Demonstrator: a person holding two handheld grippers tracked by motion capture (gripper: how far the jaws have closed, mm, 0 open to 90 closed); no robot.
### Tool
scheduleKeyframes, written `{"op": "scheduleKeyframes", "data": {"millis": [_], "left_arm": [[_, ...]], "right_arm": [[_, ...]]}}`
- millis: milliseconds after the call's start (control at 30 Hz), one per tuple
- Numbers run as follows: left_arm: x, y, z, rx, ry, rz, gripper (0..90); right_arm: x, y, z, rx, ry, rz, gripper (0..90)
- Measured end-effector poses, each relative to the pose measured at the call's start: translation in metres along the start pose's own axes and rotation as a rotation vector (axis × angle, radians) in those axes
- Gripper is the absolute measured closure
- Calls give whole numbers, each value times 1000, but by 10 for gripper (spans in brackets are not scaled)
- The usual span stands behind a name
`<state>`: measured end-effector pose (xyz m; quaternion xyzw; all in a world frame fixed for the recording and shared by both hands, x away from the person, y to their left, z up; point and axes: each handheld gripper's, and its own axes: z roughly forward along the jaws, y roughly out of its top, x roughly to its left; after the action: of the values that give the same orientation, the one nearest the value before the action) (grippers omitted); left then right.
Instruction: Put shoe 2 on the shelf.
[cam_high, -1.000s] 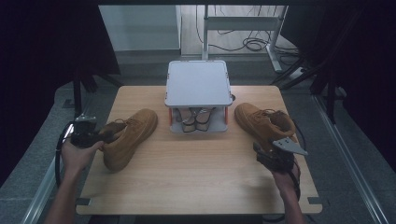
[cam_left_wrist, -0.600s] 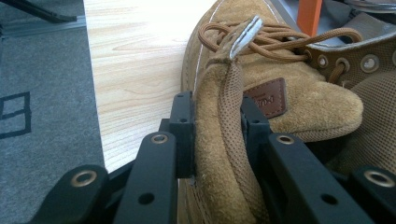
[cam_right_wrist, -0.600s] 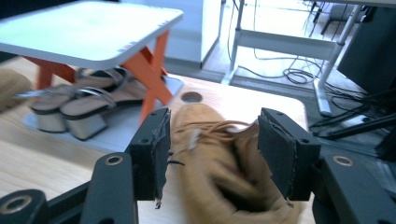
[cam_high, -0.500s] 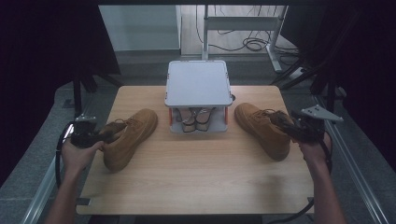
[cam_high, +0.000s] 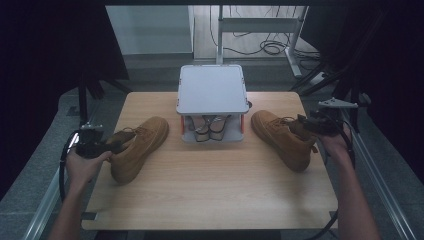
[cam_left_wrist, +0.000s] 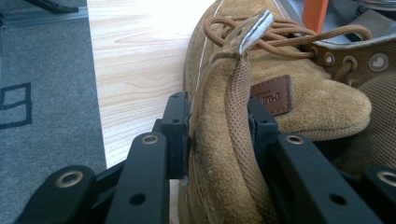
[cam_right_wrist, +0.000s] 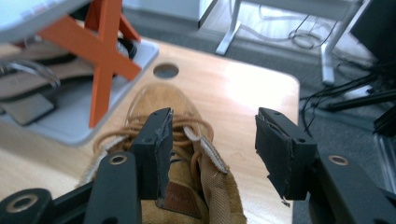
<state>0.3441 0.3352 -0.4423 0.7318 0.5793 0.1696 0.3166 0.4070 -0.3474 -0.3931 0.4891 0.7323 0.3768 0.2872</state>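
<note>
Boots at either side of the rack, one clamped, one about to be.

Left boot (cam_high: 136, 147) lies on the bench (cam_high: 210, 195) left of the grey shoe rack (cam_high: 212, 90), toe pointing toward it; the left gripper (cam_left_wrist: 217, 135) has its jaws pressed together on the heel collar, just below the pull tab. Right boot (cam_high: 284, 138) lies right of the rack, its long axis running from toe near the rack back to the heel at the bench's right edge. The right gripper (cam_right_wrist: 212, 149) hovers at that heel with jaws spread apart, one over the laces and tongue, the other outside the collar; judging by this, closing would take the collar's right side.
</note>
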Motion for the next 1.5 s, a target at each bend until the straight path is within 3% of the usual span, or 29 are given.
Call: {"op": "scheduleKeyframes", "data": {"millis": [167,400,567,667,833,1000,1100,1300,1500], "left_arm": [[0,0,0,5,-3,1,697],[0,1,1,9,-5,1,695],[-2,1,1,15,0,1,689],[0,1,2,19,-8,-6,675],[0,2,2,20,-11,-7,669],[1,2,3,24,-19,-14,675],[0,2,2,27,-14,-8,694],[-1,1,2,17,-4,-6,748],[0,-1,1,-19,-42,-48,765]], "right_arm": [[-3,-5,13,65,-16,-31,501],[-8,-12,17,127,34,-22,532],[-11,-17,22,173,30,-37,577],[-15,-17,24,180,55,-13,605],[-19,-14,29,245,104,7,633],[-19,-13,31,294,114,30,658],[-20,-13,32,307,108,51,704],[-16,-12,33,326,90,49,748],[-13,-15,29,289,100,94,770]]}}
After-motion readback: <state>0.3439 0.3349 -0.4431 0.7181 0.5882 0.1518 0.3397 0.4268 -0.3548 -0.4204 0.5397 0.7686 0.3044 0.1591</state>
